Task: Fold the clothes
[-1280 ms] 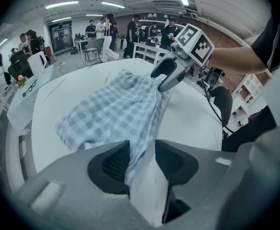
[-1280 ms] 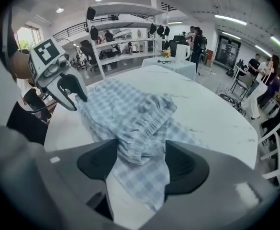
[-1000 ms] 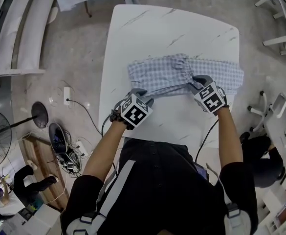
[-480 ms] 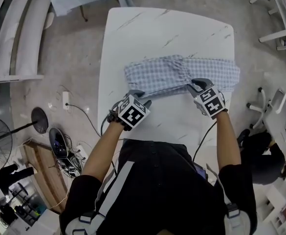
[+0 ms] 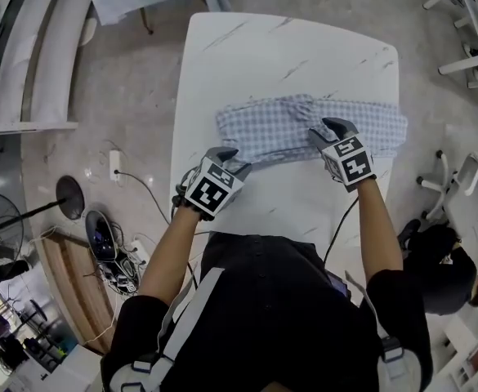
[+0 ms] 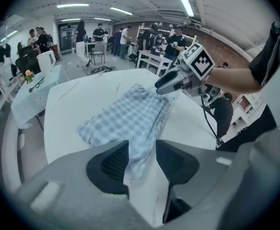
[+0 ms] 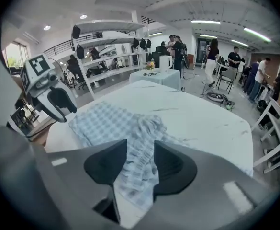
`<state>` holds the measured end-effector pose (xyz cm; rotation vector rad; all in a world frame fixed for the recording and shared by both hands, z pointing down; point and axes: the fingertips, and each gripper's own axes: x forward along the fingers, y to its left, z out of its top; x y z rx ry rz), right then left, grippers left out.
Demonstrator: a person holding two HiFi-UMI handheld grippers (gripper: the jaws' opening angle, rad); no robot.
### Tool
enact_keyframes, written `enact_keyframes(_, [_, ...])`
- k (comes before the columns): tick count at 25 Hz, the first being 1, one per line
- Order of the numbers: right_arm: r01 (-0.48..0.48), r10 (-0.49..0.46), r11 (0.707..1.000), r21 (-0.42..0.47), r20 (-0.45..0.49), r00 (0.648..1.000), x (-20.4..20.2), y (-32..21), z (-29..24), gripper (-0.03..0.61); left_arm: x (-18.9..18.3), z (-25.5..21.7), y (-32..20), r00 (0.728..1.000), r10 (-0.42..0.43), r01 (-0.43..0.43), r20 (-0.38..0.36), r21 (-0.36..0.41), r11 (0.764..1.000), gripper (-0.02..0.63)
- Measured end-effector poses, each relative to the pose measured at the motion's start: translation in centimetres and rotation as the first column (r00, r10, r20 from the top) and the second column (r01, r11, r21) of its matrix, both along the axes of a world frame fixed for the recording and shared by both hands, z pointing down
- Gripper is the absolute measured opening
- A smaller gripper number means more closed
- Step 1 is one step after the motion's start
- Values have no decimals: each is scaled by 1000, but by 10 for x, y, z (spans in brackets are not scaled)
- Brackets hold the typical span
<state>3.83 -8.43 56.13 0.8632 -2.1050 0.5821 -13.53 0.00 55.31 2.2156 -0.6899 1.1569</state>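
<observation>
left gripper (image 5: pixel 232 160): held at the near-left corner of the garment (image 5: pixel 279 125). The jaws are partly apart. The cloth corner passes between them but lies against one pad only, with bare table seen beside it, so nothing is clamped.
garment: checked blue-white cloth, laid as a wide band across the middle of the table (image 5: pixel 288 47). Its right end is close to the table's right edge. A bunched ridge is seen mid-band.
right gripper (image 5: pixel 327 129): set over the near hem, just right of the ridge. The jaws have just been opening and now stand about half apart. The hem is between them but is not pinched.
step: judged as between folds, with the near hem let go or about to be re-taken.
next: both ends of the near hem need to be pinched evenly before being carried toward the table's far edge. The ridge is probably best flattened first, or the fold is likely to be skewed.
containers: none seen on the table; the garment is laid straight on the tabletop.
</observation>
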Motion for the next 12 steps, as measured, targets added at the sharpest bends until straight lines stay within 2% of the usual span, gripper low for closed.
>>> enact_keyframes(4, [21, -21, 999, -30, 4, 1000, -14, 1, 10, 173, -34, 5, -20, 987, -161, 161, 6, 11, 987, 189])
enact_keyframes(8, [33, -34, 999, -20, -70, 997, -10, 2, 16, 153, -54, 20, -33, 930, -366, 363, -40, -70, 929, 225])
enact_keyframes(10, [17, -17, 1000, 4, -47, 999, -16, -1, 7, 153, -53, 28, -39, 908, -417, 412, -42, -92, 907, 263])
enact_keyframes(12, [25, -24, 999, 35, -21, 999, -27, -1, -3, 153, -51, 35, -43, 885, -463, 457, -49, -105, 883, 273])
